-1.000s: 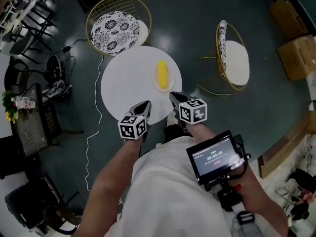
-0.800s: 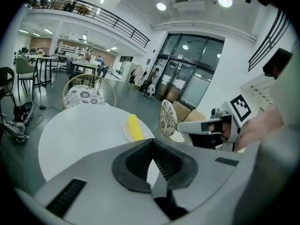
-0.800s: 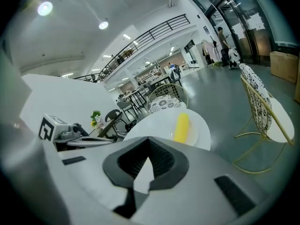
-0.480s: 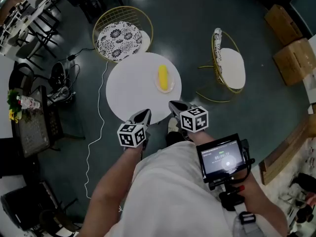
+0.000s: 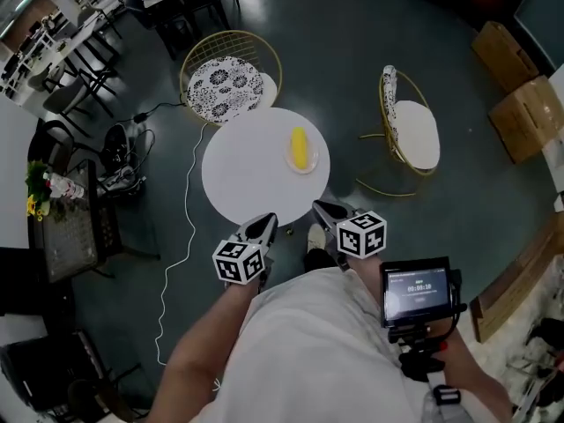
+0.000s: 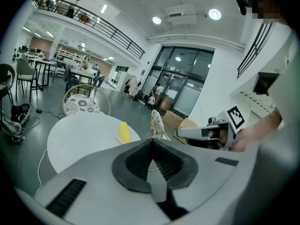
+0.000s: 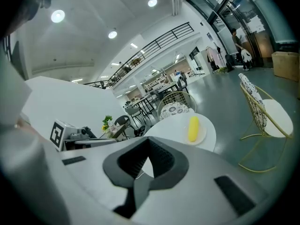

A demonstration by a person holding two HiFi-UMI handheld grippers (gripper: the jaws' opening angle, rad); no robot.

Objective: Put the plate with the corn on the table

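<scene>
- From my remote desk, the table reads plain white against a dark blue-grey floor.
- On the table's right side, yellow corn lies on a pale plate.
- Beyond the table, a gold-wire chair carries a white cushion printed with black flowers.
- Right of the table, a second gold chair has a plain white seat.
- At the table's near edge, my left gripper and right gripper are grey, each with a black-and-white marker cube.
- Left of the table trails a white cable.
</scene>
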